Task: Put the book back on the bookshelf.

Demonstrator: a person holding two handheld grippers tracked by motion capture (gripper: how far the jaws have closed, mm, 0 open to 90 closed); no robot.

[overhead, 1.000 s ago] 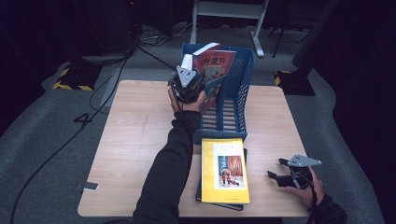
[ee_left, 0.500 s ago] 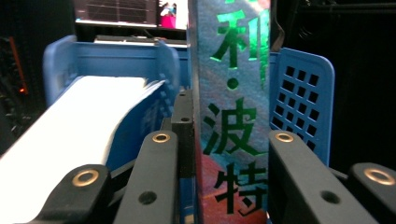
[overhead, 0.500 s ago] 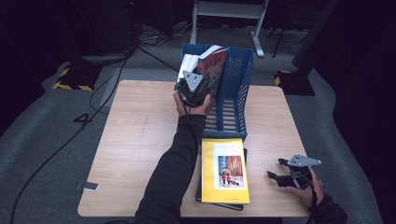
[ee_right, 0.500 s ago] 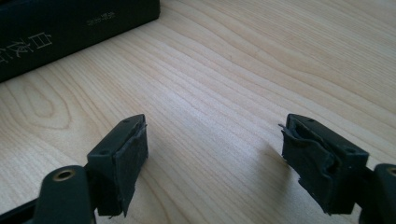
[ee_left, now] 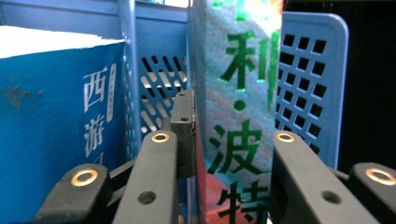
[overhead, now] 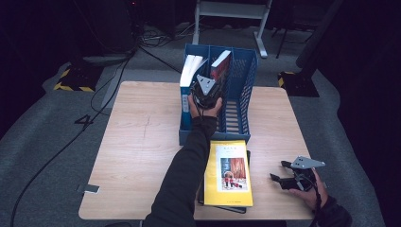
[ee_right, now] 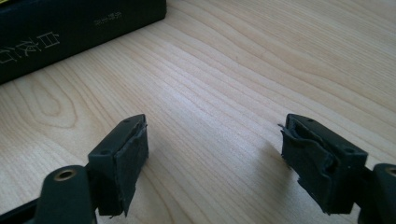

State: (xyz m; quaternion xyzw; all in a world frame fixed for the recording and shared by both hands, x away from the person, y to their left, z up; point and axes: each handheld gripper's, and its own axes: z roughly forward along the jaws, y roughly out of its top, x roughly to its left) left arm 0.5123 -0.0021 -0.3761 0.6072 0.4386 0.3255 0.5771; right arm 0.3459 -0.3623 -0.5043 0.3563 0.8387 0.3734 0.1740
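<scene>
The bench fills the middle of the high view, with the blue file rack at upper centre. Below it, at lower centre, lies a yellow book on top of a dark book. A blue book stands in the rack's left slot. My left tool is clamped on the red-and-green book, upright in the middle slot with the spine between my jaws. My right tool rests open and empty at lower right, beside the dark book.
</scene>
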